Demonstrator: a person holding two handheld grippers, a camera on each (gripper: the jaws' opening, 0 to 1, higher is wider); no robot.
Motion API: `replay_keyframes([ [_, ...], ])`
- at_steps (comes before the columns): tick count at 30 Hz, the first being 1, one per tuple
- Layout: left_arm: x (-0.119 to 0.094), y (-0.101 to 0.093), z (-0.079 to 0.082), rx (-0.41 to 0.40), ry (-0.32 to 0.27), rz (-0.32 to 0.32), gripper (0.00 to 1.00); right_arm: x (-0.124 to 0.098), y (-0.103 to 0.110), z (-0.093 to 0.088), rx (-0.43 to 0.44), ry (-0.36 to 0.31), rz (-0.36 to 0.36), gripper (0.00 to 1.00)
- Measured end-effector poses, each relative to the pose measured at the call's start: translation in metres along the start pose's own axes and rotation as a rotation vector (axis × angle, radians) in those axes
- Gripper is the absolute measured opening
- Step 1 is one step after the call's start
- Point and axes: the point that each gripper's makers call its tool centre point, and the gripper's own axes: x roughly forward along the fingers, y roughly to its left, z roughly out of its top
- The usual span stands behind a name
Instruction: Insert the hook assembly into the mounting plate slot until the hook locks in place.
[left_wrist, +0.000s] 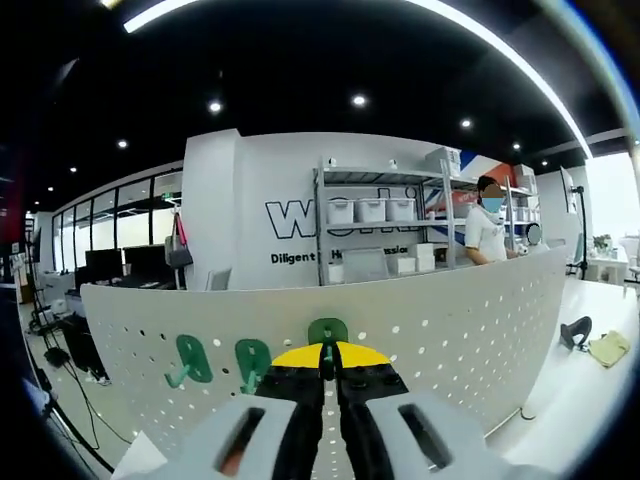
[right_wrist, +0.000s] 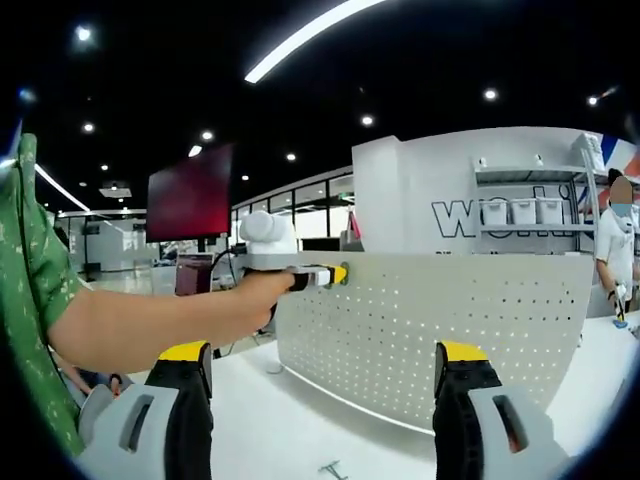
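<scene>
White perforated pegboard mounting plate (left_wrist: 420, 330) stands upright on the table. Left gripper (left_wrist: 329, 372) is clenched on the green plastic hook (left_wrist: 327, 333), apparently pressing it into a slot; right gripper (right_wrist: 325, 385) hangs released, clear.

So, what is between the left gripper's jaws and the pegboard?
A green hook, pinched in the left gripper, sits against the white pegboard; left gripper view.
</scene>
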Motion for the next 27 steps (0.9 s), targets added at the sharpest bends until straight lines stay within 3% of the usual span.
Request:
replay_keyframes([
  [27, 0.0065, 0.0010, -0.0043, 0.017, 0.011, 0.011, 0.03, 0.0010, -0.0013, -0.0066, 0.004, 0.023, 0.014, 0.92],
])
